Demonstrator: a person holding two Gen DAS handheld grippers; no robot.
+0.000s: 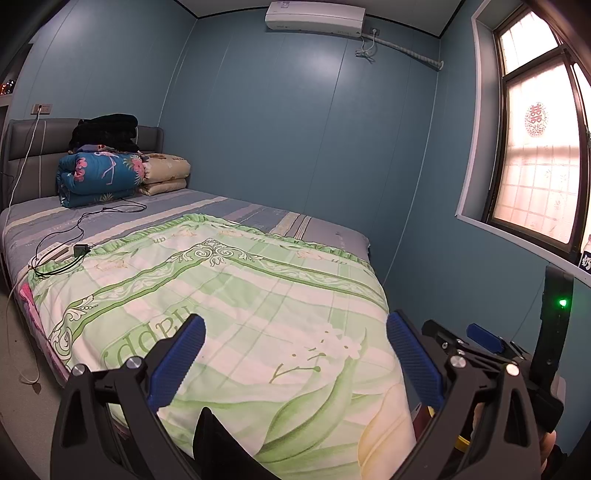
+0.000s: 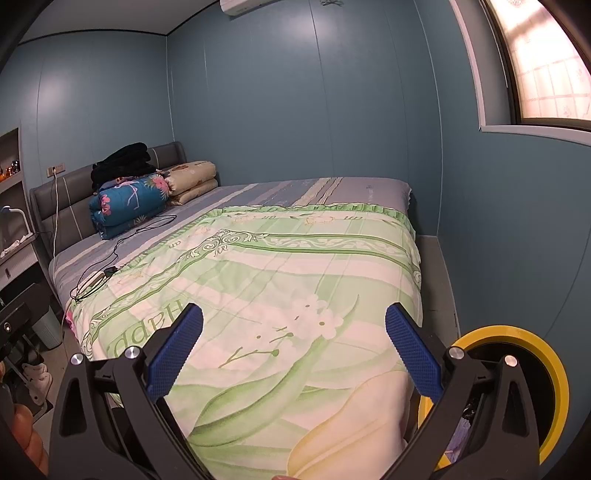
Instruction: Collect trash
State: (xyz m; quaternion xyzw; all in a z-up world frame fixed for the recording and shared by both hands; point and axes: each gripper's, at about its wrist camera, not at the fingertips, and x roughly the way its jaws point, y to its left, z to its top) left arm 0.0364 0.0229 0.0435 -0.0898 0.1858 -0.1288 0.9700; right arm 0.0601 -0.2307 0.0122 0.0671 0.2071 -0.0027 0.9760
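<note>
Blue-walled bedroom, with a bed (image 1: 258, 221) as the reference point for all positions. Its near half is covered by a green floral quilt (image 1: 229, 302). At the head end, against the grey headboard (image 1: 33, 140), lie a folded blue flamingo-print blanket (image 1: 99, 177), a beige folded quilt (image 1: 166, 177) beside it and dark clothing (image 1: 105, 131) on top. A power strip with black cables (image 1: 59, 254) lies on the bed's left edge, at the quilt's far corner.

Left gripper (image 1: 295, 354): jaws spread wide, nothing between the blue pads, held over the foot of the bed. Right gripper (image 2: 293, 347): likewise wide open and empty, also over the foot.

A yellow-rimmed bin (image 2: 550, 387) stands just off the bed's foot on the window side, directly behind the right gripper's right finger (contents too obscured to identify). No loose trash item can be made out on the bed.

An air conditioner (image 1: 314, 16) is mounted high on the wall beyond the bed; a window (image 1: 539, 147) lies to its right.
</note>
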